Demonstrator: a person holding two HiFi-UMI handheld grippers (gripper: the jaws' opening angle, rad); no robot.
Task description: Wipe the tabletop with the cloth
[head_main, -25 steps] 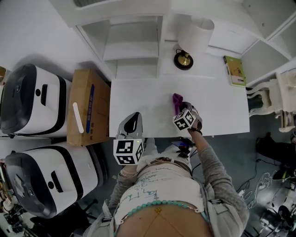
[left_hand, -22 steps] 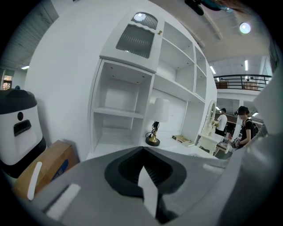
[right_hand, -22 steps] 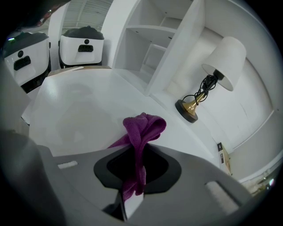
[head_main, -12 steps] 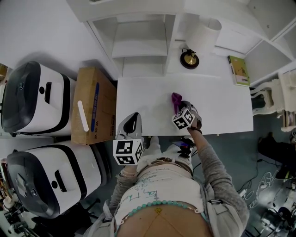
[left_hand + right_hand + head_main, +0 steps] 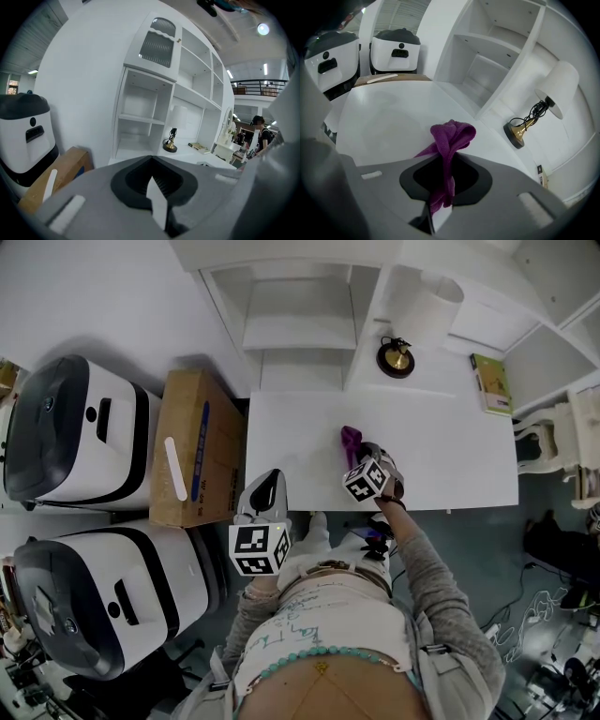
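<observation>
Fingers of the right gripper (image 5: 357,455) are clamped on the cloth (image 5: 451,136), which bunches just beyond their tips on the tabletop (image 5: 450,460); soft and light, it probably suits this mid-fold pinch. Those of the left gripper (image 5: 268,482) meet, empty.

White shelves (image 5: 300,329), a lamp (image 5: 397,357) and a cardboard box (image 5: 202,460) line the wall (image 5: 94,296).

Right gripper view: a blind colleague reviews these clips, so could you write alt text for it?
The right gripper is shut on a purple cloth, whose bunched end juts out ahead of the jaws above a white tabletop. Behind stand white shelves and a lamp with a brass base.
</observation>
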